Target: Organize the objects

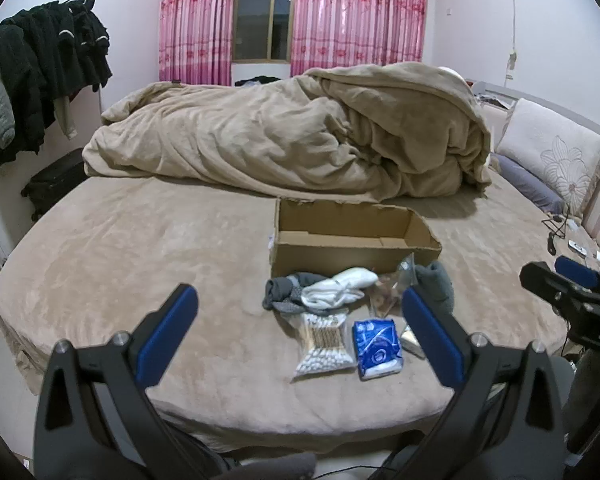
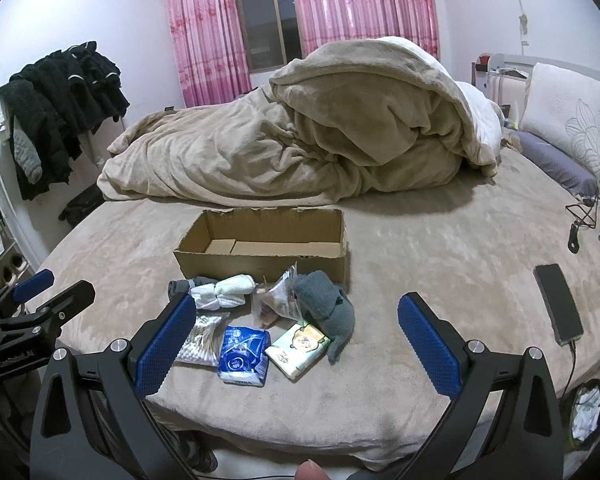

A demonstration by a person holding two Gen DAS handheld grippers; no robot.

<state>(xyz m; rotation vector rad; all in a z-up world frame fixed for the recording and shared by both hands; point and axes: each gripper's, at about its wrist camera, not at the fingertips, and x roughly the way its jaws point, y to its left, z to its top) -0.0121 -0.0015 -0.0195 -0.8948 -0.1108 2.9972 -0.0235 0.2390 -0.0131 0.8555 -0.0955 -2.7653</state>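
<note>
An open, empty cardboard box [image 1: 340, 236] [image 2: 268, 240] sits on the bed. In front of it lie white socks [image 1: 340, 290] [image 2: 224, 288], grey socks [image 1: 278, 292], a grey knit item [image 2: 328, 308] [image 1: 436, 280], a clear snack bag [image 2: 276, 300], a cotton-swab bag [image 1: 324, 344] [image 2: 202, 342], a blue tissue pack [image 1: 378, 348] [image 2: 242, 354] and a green tissue pack [image 2: 300, 348]. My left gripper [image 1: 300, 304] is open and empty, held above the bed's near edge. My right gripper [image 2: 292, 312] is open and empty, likewise short of the pile.
A rumpled beige duvet [image 1: 300, 136] fills the far half of the bed. A phone [image 2: 558, 304] with a cable lies at the right, with pillows [image 2: 572, 128] beyond. Dark clothes [image 1: 40, 76] hang at the left. The right gripper also shows in the left wrist view [image 1: 568, 284].
</note>
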